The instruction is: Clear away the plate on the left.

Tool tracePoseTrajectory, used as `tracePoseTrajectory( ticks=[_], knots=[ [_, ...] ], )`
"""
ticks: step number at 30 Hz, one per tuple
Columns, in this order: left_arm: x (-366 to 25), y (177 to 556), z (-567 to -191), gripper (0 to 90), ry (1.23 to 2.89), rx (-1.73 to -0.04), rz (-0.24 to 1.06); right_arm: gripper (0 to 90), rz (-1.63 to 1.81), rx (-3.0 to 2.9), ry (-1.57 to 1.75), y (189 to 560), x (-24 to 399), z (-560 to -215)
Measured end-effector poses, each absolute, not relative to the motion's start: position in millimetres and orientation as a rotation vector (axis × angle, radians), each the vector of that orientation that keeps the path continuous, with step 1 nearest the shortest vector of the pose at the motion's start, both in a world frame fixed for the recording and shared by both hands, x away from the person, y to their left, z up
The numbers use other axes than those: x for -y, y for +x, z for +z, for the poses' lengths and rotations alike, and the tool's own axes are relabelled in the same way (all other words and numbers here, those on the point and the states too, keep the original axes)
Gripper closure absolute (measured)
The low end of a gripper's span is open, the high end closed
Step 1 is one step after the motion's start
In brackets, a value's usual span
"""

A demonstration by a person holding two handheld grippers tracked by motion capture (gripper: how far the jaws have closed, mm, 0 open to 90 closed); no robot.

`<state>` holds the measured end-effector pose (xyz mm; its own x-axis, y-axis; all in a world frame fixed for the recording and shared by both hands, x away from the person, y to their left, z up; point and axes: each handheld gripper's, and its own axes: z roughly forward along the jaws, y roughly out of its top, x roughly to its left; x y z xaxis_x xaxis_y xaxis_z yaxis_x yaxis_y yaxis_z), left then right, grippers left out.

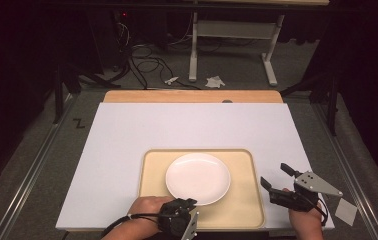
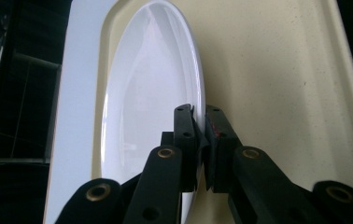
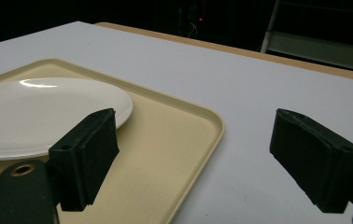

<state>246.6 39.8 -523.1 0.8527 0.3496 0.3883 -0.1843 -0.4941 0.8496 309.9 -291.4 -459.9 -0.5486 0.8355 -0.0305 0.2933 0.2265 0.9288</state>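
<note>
plate (image 1: 197,178) sits on the tray (image 1: 247,205), its near rim pinched in the left gripper (image 2: 201,140), likely to lift it, while the right gripper (image 3: 193,158) waits wide beside the tray.

A dark lab: loose floor cables (image 1: 144,62), aluminium rails (image 1: 32,167), black drapes.

A white board (image 1: 192,125) covers most of the bench (image 1: 192,96), whose wooden edge shows along the far side. Beyond it, on the grey floor (image 1: 237,65), dark cables (image 1: 144,57) lie tangled near the white legs of another table (image 1: 232,45), with 2 crumpled white scraps (image 1: 215,81) close by. A black Z mark (image 1: 79,123) sits left of the board, and a small white square (image 1: 345,211) lies at the near right.
</note>
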Motion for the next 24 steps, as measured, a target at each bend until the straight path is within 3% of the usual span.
tracePoseTrajectory(
  ticks=[24],
  knots=[
    [-33.5, 245.5, -532.2, 78.6, 2.050, -0.169, 0.547, 16.3, 1.314, -1.969, 1.025, 309.3, 290.6, -459.8]
  ],
)
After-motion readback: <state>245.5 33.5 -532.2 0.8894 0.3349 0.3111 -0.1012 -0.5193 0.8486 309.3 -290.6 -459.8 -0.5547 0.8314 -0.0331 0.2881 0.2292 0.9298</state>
